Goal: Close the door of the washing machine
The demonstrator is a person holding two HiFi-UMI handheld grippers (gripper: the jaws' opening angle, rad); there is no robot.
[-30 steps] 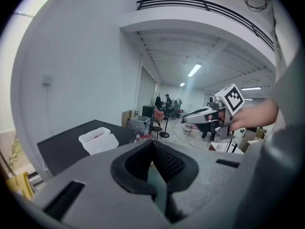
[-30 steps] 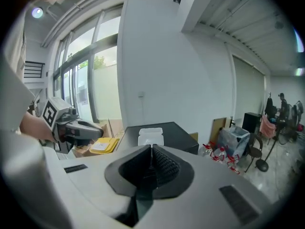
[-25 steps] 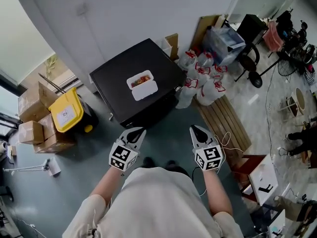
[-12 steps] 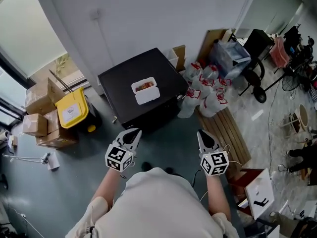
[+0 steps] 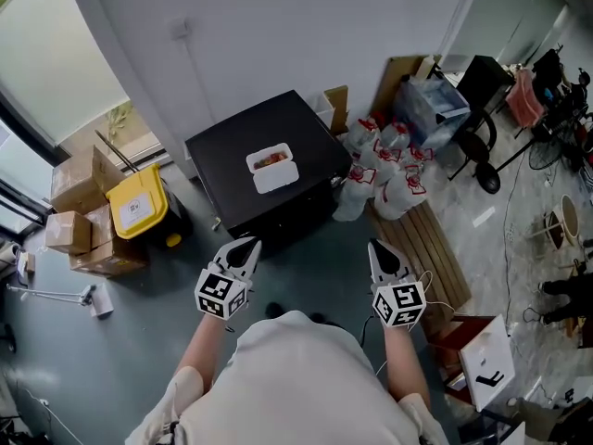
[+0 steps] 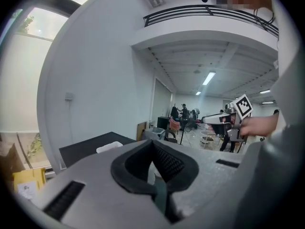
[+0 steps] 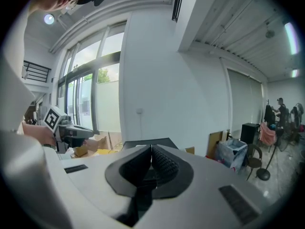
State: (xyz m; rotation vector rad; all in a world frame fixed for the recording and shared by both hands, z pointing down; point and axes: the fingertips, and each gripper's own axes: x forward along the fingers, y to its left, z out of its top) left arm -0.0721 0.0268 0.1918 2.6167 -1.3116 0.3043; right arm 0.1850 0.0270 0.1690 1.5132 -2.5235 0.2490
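Washing machine, apparently the black box (image 5: 264,160) at the wall, hides its door from above. Left hand-held gripper (image 5: 246,244) and right hand-held gripper (image 5: 376,247) have barely shifted this last second, jaws together, empty, just short of it: the door's state stays unsettled.

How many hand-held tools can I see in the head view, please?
2. The left tool is a little left of centre and the right tool a little right of centre. Both are held out in front of the black cabinet. No other tool seems hidden.
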